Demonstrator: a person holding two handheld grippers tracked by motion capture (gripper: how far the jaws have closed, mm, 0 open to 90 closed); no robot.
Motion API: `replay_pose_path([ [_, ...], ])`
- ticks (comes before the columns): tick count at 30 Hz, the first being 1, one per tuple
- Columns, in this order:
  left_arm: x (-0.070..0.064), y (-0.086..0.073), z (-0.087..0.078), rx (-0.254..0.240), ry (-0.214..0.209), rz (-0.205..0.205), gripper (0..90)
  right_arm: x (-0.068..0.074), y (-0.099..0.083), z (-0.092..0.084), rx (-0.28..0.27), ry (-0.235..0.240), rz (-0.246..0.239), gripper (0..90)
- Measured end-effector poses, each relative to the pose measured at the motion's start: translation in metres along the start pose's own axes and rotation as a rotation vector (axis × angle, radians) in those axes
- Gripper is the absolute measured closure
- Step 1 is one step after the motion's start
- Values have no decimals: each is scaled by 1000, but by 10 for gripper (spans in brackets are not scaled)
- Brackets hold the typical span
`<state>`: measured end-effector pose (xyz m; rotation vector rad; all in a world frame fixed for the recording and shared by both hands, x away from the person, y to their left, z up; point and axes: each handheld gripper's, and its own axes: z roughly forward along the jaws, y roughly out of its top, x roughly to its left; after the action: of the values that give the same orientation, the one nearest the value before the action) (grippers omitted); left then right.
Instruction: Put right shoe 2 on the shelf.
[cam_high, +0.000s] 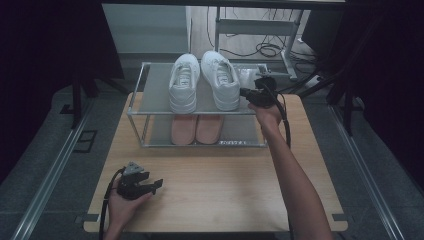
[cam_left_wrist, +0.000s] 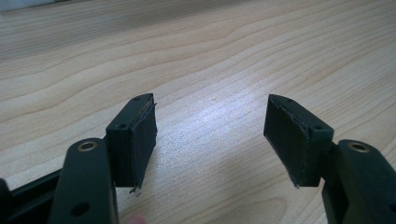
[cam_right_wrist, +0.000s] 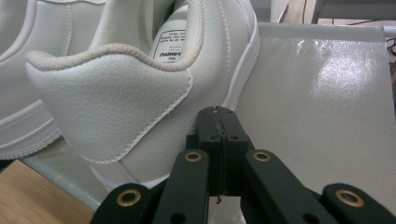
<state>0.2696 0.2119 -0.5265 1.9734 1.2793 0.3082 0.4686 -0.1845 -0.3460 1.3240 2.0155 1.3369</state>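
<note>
Shoe rack (cam_high: 137, 95), far half of bench (cam_high: 210, 190): white shoes (cam_high: 220, 80) paired on top shelf, pink pair (cam_high: 196, 129) below. Placing looks done. Right tool (cam_right_wrist: 219, 122), jaws shut, empty, at 3 o'clock of right shoe's heel. Left tool (cam_left_wrist: 210, 135) wide open, empty, resting near bench's 7 o'clock corner.

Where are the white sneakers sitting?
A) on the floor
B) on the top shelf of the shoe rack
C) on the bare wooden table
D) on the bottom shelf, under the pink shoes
B: the high view shows the pair of white sneakers side by side on the top shelf of the shoe rack, with the pink shoes on the shelf below them.
</note>
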Motion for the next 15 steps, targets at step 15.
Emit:
replay_pose_path([
  [15, 1, 0, 0, 0, 0, 3, 349, 15, 1, 3, -1, 48, -16, 899],
])
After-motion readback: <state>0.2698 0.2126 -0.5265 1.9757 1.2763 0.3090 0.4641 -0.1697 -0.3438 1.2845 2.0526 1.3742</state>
